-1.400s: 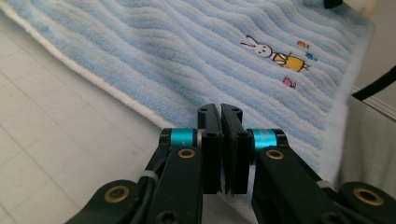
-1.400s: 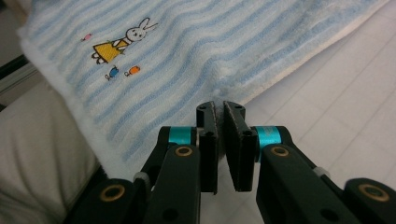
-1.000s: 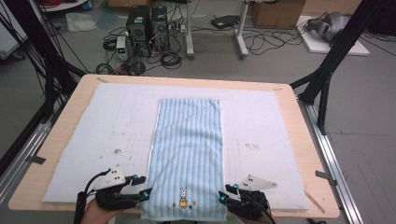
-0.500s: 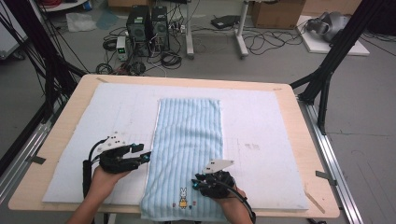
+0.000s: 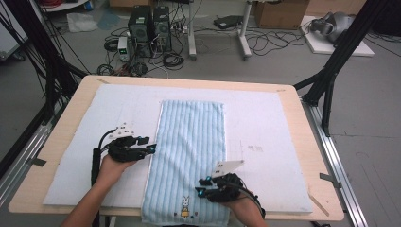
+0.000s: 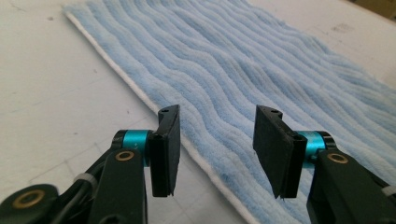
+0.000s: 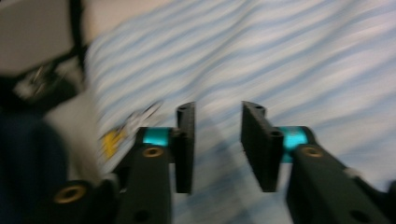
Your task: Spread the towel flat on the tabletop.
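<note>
A light blue striped towel (image 5: 191, 142) lies flat and lengthwise on the white mat (image 5: 265, 123), with a small bunny motif (image 5: 185, 205) near its front end. My left gripper (image 5: 152, 145) is at the towel's left edge, about halfway along. Its jaws are open and have just been closing a little. In the left gripper view the left gripper (image 6: 216, 112) straddles the white hem of the towel (image 6: 261, 70), pinching nothing. My right gripper (image 5: 201, 187) hovers over the towel's front right part, open, its jaws having just been opening. The right gripper (image 7: 218, 106) holds nothing above the blurred towel (image 7: 280, 56).
The mat covers most of the wooden table (image 5: 309, 156). Black frame legs (image 5: 340, 52) stand at both sides. On the floor beyond are computer towers (image 5: 149, 23), cables and boxes. Bare mat lies left and right of the towel.
The left hand moved away from the front edge, up to the towel's left hem. The right hand shifted left from beside the towel's front corner onto the towel.
</note>
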Demonstrator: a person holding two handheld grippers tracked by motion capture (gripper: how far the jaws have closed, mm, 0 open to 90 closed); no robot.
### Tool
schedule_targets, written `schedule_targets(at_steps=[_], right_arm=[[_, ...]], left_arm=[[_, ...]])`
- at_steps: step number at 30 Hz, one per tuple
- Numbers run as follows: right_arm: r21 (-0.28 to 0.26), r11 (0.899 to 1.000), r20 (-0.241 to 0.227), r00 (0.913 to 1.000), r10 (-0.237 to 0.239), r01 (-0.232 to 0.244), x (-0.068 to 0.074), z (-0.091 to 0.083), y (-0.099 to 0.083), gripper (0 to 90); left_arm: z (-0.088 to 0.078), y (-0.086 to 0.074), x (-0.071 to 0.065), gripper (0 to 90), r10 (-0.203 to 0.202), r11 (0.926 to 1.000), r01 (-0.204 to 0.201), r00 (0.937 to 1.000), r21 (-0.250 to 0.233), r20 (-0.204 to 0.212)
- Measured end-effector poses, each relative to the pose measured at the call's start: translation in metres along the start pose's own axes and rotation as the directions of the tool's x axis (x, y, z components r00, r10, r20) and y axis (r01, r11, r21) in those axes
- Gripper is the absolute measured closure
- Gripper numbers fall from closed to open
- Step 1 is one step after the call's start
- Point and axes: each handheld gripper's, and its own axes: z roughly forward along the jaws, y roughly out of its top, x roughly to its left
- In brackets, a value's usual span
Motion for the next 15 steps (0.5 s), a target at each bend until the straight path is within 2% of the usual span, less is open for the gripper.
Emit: schedule_targets(at_steps=[2,3,4,6,8,9,10,11,15], right_arm=[[-0.065,0.997,0.087,0.9948,0.054,-0.048,-0.012,-0.009,0.002,59.5],[-0.085,0.994,0.154,0.9848,0.080,-0.067,-0.019,-0.013,0.003,58.8],[-0.101,0.991,0.222,0.9695,0.105,-0.084,-0.027,-0.018,0.004,58.8],[-0.143,0.981,0.323,0.9314,0.168,-0.127,-0.043,-0.026,0.005,60.4],[-0.163,0.975,0.390,0.8979,0.205,-0.152,-0.059,-0.031,0.006,64.7],[-0.155,0.975,0.413,0.8860,0.212,-0.161,-0.067,-0.030,0.007,67.9],[-0.147,0.976,0.432,0.8771,0.210,-0.162,-0.073,-0.028,0.009,70.6],[-0.133,0.978,0.442,0.8733,0.206,-0.163,-0.081,-0.024,0.011,71.1],[-0.054,0.987,0.476,0.8650,0.159,-0.152,-0.092,-0.005,0.016,74.7]], left_arm=[[0.007,0.001,-0.001,56.8,0.021,0.9997,-0.021,0.9998,0.015,0.002],[0.011,0.002,-0.001,58.2,0.028,0.9991,-0.028,0.9996,0.031,-0.005],[0.015,0.002,-0.001,59.3,0.033,0.9988,-0.032,0.9994,0.037,-0.010],[0.021,0.001,-0.001,63.2,0.037,0.9983,-0.036,0.9992,0.046,-0.014],[0.028,-0.001,0.000,66.2,0.040,0.9969,-0.039,0.9990,0.069,-0.017],[0.031,-0.002,0.000,68.3,0.054,0.9946,-0.052,0.9984,0.090,-0.019],[0.034,-0.003,0.000,69.1,0.061,0.9925,-0.058,0.9978,0.108,-0.024],[0.034,-0.003,-0.001,70.1,0.064,0.9917,-0.061,0.9976,0.114,-0.026],[0.035,-0.002,-0.002,70.6,0.077,0.9901,-0.073,0.9965,0.120,-0.032]])
